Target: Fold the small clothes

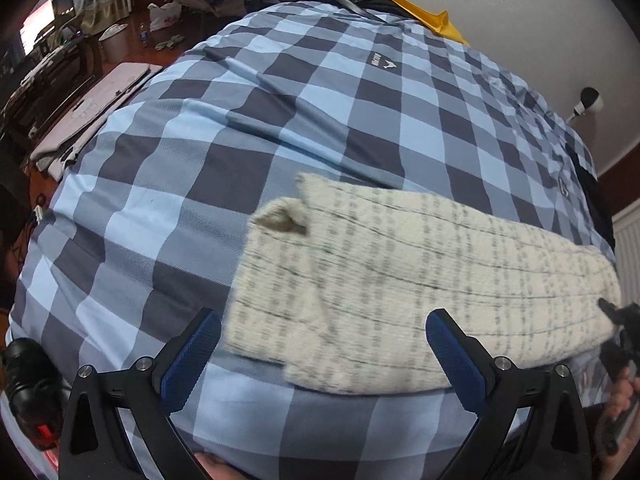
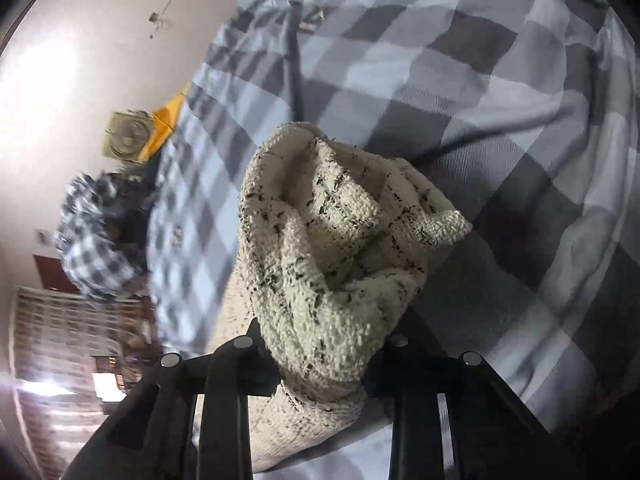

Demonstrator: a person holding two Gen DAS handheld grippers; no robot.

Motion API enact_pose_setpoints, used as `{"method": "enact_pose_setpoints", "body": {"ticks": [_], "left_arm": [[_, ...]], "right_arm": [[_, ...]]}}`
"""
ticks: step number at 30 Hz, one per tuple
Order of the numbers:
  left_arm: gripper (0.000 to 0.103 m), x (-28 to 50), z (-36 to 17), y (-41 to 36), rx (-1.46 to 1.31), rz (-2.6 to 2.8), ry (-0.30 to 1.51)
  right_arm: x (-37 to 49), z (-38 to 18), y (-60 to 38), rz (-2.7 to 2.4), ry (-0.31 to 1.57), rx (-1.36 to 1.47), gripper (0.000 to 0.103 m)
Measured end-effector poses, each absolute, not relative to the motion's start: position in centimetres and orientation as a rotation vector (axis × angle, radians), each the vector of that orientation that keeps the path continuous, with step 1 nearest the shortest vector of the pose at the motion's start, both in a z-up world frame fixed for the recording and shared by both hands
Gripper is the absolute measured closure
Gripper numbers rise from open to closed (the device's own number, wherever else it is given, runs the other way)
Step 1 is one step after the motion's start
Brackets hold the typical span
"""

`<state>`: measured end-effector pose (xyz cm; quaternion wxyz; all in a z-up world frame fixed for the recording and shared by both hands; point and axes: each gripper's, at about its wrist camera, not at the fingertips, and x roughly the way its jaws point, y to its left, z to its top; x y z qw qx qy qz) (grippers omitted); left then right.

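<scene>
One towel (image 2: 336, 240) in right tongs (image 2: 324, 364).

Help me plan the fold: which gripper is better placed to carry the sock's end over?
Right. The right gripper already has its jaws shut on one end of the cream sock, bunched fabric in hand. The left gripper hangs open, holding nothing.

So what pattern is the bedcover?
Blue and grey checks on the bedcover, best in the left wrist view.

- Bed (image 1: 280, 120), checked cover: broad open expanse left of and beyond the cream cloth (image 1: 400, 280); passable.
- Left tool (image 1: 324, 344): fingers spread, the cloth's near edge between them.
- Right tool (image 2: 320, 360): view blocked by bunched cloth.
</scene>
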<state>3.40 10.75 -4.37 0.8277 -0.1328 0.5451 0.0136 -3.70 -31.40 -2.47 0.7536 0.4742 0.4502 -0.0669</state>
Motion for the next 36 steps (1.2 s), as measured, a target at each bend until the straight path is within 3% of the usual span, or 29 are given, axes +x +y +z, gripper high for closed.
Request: {"method": "enact_pose_setpoints", "body": {"ticks": [9, 15, 20, 22, 28, 36], "left_arm": [[0.000, 3.6, -4.1, 9.7, -0.278, 0.012, 1.138], [0.000, 7.5, -7.1, -0.4, -0.105, -0.178, 1.250], [0.000, 9.9, -7.9, -8.5, 0.134, -0.132, 1.152], [0.000, 10.8, -10.0, -9.9, 0.146, -0.105, 1.193], [0.000, 8.6, -12.0, -11.2, 0.179, -0.012, 1.035], [0.000, 9.5, -9.7, -6.2, 0.054, -0.192, 1.244]], "right_arm": [[-6.8, 1.0, -36.4, -0.251, 0.962, 0.958, 0.079], [-5.9, 4.0, -34.0, -0.223, 0.944, 0.776, 0.079], [-5.9, 6.4, -32.3, -0.177, 0.886, 0.677, 0.079], [-5.8, 7.3, -31.3, -0.149, 0.856, 0.632, 0.079], [-5.4, 9.7, -26.2, 0.023, 0.817, 0.559, 0.078], [-4.8, 10.8, -19.2, 0.155, 0.775, 0.392, 0.078]]}}
